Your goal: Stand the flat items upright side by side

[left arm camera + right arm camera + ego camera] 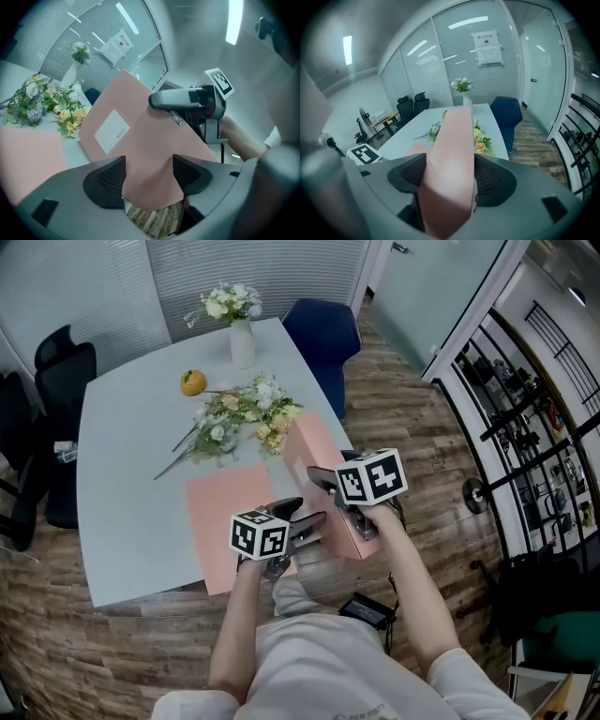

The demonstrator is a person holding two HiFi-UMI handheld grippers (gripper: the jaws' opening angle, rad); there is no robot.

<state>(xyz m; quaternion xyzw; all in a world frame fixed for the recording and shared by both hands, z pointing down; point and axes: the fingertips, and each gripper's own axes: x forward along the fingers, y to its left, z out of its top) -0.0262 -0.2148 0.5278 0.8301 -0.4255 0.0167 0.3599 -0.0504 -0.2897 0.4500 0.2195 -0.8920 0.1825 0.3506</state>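
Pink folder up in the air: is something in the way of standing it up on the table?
Yes, probably: the flat folder and the flowers lie on the table beside the held folder. Farther left looks bare.

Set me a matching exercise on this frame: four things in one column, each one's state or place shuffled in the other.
1. raised pink folder
2. other pink folder
3. orange fruit
4. white vase

a. flat on the table
b. upright, holding flowers
c. between the jaws of the left gripper and the right gripper
d. near the loose flowers

Pairs: 1-c, 2-a, 3-d, 4-b.
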